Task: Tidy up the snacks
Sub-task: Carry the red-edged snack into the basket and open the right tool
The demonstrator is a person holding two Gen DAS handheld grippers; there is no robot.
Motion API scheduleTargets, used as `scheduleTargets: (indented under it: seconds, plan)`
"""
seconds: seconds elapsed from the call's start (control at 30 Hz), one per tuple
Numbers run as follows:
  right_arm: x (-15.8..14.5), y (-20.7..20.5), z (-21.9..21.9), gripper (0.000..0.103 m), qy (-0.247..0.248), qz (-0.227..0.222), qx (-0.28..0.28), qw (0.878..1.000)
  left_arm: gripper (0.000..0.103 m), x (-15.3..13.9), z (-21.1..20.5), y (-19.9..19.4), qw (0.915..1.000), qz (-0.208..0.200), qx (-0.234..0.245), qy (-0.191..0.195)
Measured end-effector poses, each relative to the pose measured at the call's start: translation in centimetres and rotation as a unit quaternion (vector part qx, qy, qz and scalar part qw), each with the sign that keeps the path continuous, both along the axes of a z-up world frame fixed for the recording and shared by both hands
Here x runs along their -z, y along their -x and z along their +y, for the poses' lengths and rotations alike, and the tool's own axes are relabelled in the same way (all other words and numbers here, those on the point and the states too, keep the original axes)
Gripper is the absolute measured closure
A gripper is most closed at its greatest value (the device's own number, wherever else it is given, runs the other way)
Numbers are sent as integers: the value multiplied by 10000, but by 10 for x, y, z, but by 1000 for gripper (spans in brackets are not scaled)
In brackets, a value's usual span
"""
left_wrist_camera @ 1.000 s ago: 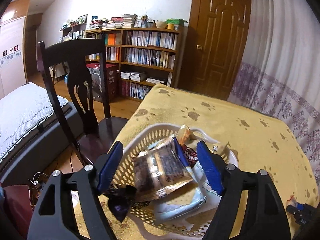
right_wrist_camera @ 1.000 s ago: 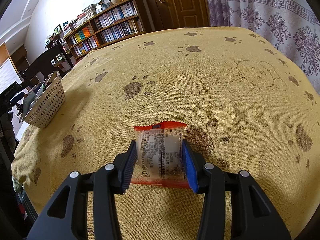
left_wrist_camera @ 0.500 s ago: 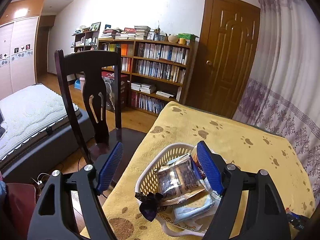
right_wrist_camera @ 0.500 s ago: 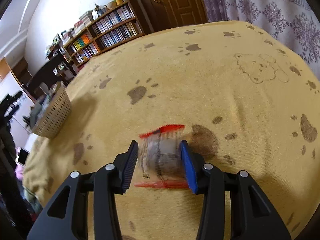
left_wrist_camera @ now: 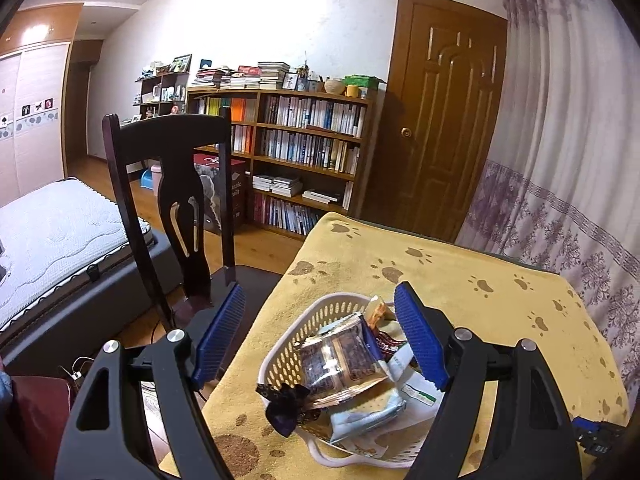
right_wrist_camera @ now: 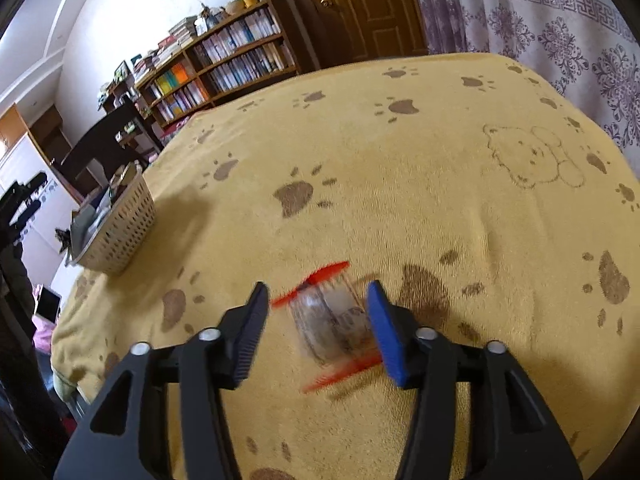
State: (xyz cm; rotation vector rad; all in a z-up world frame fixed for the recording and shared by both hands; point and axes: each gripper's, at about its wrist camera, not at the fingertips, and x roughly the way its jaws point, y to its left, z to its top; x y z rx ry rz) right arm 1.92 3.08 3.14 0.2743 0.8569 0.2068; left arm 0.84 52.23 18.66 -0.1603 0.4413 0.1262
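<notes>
My left hand-held gripper (left_wrist_camera: 320,334) is spread wide with nothing in it, hanging above the white basket (left_wrist_camera: 294,344) at the corner of the surface (left_wrist_camera: 460,280), which is covered in a yellow paw-print cloth. The basket is piled with snack packs, a clear brown-filled packet (left_wrist_camera: 340,360) on top, a pale blue-white one (left_wrist_camera: 364,410) under it, and a dark wrapper (left_wrist_camera: 286,404) hanging over the near rim. A dark wooden chair (left_wrist_camera: 176,184) stands just beside that corner. My right hand-held gripper (right_wrist_camera: 318,324) has its jaws apart, with a clear red-edged snack packet (right_wrist_camera: 330,326) between them; it's blurred, touching or nearly touching the blue right finger (right_wrist_camera: 386,336), with a clear gap to the black left finger (right_wrist_camera: 250,334). Can't tell if the packet rests on the cloth. From this side the basket (right_wrist_camera: 120,226) sits well apart, far left near the surface edge.
</notes>
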Motion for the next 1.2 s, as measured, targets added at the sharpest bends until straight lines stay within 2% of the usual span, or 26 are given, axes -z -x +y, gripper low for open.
scheduleTargets:
  seconds: [0.13,0.3,0.33,0.4,0.47,0.63,0.77,1.03,1.2]
  plan:
    - [10,2,12,44,506,36,-282,9983,24,0,-4,0,10000,6,68,-23]
    - [17,2,23,44,960,11,-305,9949,24,-1,-6,2,9999,-18,128,-50]
    - [17,1,24,46,1011,1,-294,9944,24,-1,-5,2,9999,-22,132,-47]
    - [17,-1,28,56,1216,-12,-235,9923,24,-2,-4,4,9999,-42,128,-36]
    - [16,-1,30,58,1265,-17,-206,9918,24,-4,-2,5,9999,-69,100,-15]
    - [4,-7,42,60,984,8,-273,9948,24,-10,7,9,9998,-173,19,83]
    - [-20,-17,68,60,720,-168,-549,9957,24,-16,13,14,9995,-286,-15,161]
    - [-65,-51,157,60,353,-470,-1241,9905,24,-25,23,24,9986,-447,-113,246]
    - [-72,-77,206,60,55,-287,-1471,9887,24,-29,25,28,9983,-514,-150,219]
